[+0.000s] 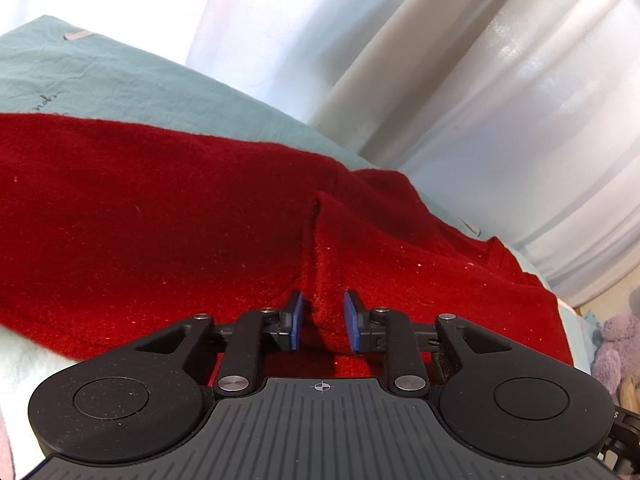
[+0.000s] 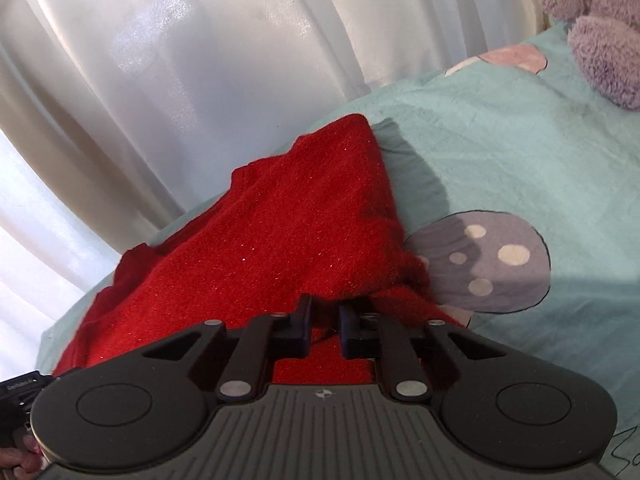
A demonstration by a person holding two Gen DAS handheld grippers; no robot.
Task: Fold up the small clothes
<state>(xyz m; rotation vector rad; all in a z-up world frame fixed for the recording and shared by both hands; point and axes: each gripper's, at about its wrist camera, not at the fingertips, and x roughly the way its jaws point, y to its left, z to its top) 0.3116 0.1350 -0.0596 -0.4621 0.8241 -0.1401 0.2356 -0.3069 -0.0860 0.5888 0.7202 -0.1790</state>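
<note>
both wrist cams angled down, v. close over red garment point(image 1: 160, 220), shared w/ teal sheet point(image 2: 520, 152)

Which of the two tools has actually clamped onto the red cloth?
The right tool: it pinches a bunch of the red cloth. The left tool stands open around a raised fold.

A red fuzzy knit garment point(image 1: 160, 220) lies spread over the bed, flecked with pale lint. In the left wrist view it stretches wide from the left edge to the far right, with a raised ridge of cloth running up its middle and a seamed edge at the far right. In the right wrist view the cloth is bunched up near the camera, a fold of it rising to a point at the far end.
</note>
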